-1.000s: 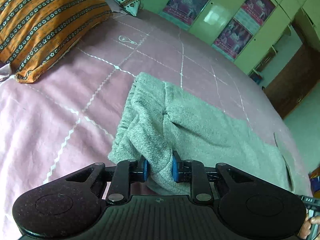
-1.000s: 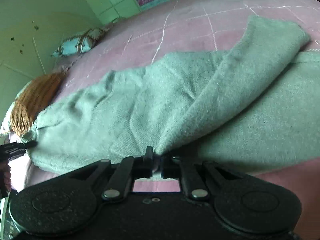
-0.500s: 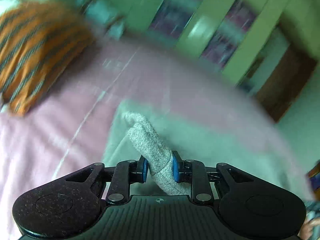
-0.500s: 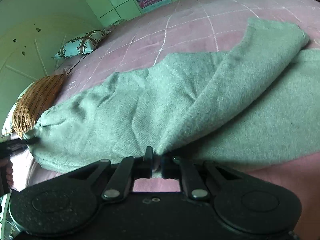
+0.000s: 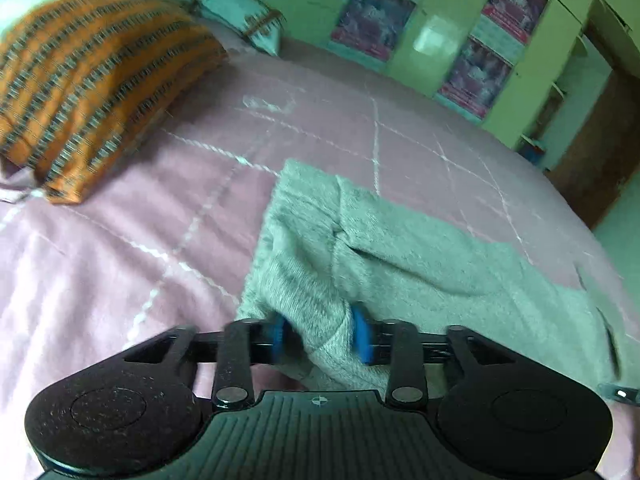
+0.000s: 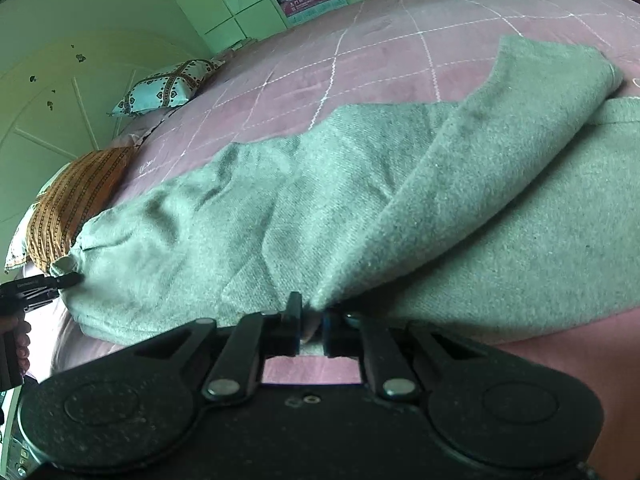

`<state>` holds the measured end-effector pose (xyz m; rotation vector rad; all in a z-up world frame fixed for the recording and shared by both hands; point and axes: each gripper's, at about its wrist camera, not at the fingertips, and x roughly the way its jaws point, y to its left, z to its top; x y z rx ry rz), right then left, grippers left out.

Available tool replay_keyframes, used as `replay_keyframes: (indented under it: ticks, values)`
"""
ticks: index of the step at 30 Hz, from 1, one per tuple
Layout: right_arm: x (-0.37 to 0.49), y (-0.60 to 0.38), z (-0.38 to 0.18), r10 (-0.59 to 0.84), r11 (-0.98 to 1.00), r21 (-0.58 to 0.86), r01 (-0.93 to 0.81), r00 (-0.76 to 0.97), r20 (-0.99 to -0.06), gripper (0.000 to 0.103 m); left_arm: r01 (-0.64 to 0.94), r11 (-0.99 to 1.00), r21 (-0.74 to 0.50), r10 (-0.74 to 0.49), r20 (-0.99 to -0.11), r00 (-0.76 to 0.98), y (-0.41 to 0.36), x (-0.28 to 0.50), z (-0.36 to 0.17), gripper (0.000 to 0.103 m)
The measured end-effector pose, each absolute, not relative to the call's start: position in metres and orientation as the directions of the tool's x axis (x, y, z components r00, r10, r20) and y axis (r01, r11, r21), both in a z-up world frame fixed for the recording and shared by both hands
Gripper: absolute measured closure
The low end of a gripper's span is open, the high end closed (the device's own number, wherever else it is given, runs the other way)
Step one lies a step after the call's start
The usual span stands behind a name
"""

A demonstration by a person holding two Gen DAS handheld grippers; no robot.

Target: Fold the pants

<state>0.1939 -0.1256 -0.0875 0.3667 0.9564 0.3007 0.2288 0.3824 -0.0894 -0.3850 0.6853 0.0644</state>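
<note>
Two tools at pants (image 6: 360, 200) near edge, left tool (image 5: 320, 334) opening, right tool (image 6: 310, 326) clamped.

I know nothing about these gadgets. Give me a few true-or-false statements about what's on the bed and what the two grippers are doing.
1. The grey pants lie on a pink bedspread. True.
2. The right gripper is wide open and empty. False: it is shut on a pinch of the pants.
3. The left gripper has just been opening, with pants fabric between its blue pads. True.
4. The orange striped pillow sits on top of the pants. False: it lies apart, near the head of the bed.
</note>
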Motion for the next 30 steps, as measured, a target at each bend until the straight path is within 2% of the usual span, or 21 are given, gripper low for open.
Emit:
replay_keyframes:
  ticks: [1, 2, 3, 4, 6, 9, 15, 20, 24, 27, 30]
  values:
    - [0.192, -0.125, -0.084, 0.398, 0.902, 0.423, -0.088, 0.554, -0.731, 0.099, -0.202, 0.922, -0.329, -0.047, -0.615, 0.787, 0.383, 0.232, -0.090, 0.034]
    - [0.187, -0.127, -0.078, 0.386, 0.907, 0.412, -0.090, 0.573, -0.723, 0.093, -0.226, 0.917, -0.328, -0.016, -0.598, 0.802, 0.378, 0.225, -0.085, 0.006]
    - [0.184, -0.128, -0.075, 0.376, 0.911, 0.402, -0.094, 0.587, -0.717, 0.089, -0.275, 0.915, -0.296, 0.051, -0.589, 0.807, 0.372, 0.217, -0.080, 0.000]
    - [0.180, -0.129, -0.072, 0.369, 0.915, 0.393, -0.095, 0.593, -0.716, 0.088, -0.308, 0.913, -0.269, 0.103, -0.577, 0.810, 0.367, 0.211, -0.077, 0.000]
    - [0.172, -0.135, -0.067, 0.369, 0.913, 0.397, -0.092, 0.601, -0.709, 0.088, -0.328, 0.908, -0.262, 0.133, -0.563, 0.816, 0.353, 0.198, -0.071, 0.000]
    - [0.156, -0.151, -0.058, 0.332, 0.925, 0.373, -0.077, 0.640, -0.693, 0.088, -0.297, 0.923, -0.245, 0.121, -0.547, 0.828, 0.321, 0.186, -0.066, 0.000]
    - [0.147, -0.179, -0.043, 0.276, 0.928, 0.371, -0.011, 0.690, -0.669, 0.088, -0.256, 0.946, -0.201, 0.098, -0.576, 0.811, 0.232, 0.190, -0.070, 0.000]
    - [0.152, -0.182, -0.034, 0.253, 0.941, 0.339, -0.018, 0.702, -0.666, 0.087, -0.222, 0.973, -0.060, 0.132, -0.643, 0.755, 0.158, 0.204, -0.075, 0.000]
    - [0.173, -0.173, -0.037, 0.212, 0.960, 0.281, -0.015, 0.697, -0.685, 0.079, -0.271, 0.957, 0.106, 0.270, -0.670, 0.692, 0.128, 0.208, -0.094, 0.000]
    - [0.193, -0.168, -0.041, 0.206, 0.960, 0.280, -0.008, 0.696, -0.688, 0.076, -0.293, 0.952, 0.083, 0.271, -0.672, 0.689, 0.127, 0.207, -0.091, 0.000]
    - [0.219, -0.154, -0.049, 0.148, 0.975, 0.221, 0.019, 0.683, -0.715, 0.074, -0.297, 0.951, 0.090, 0.278, -0.671, 0.688, 0.123, 0.205, -0.090, 0.000]
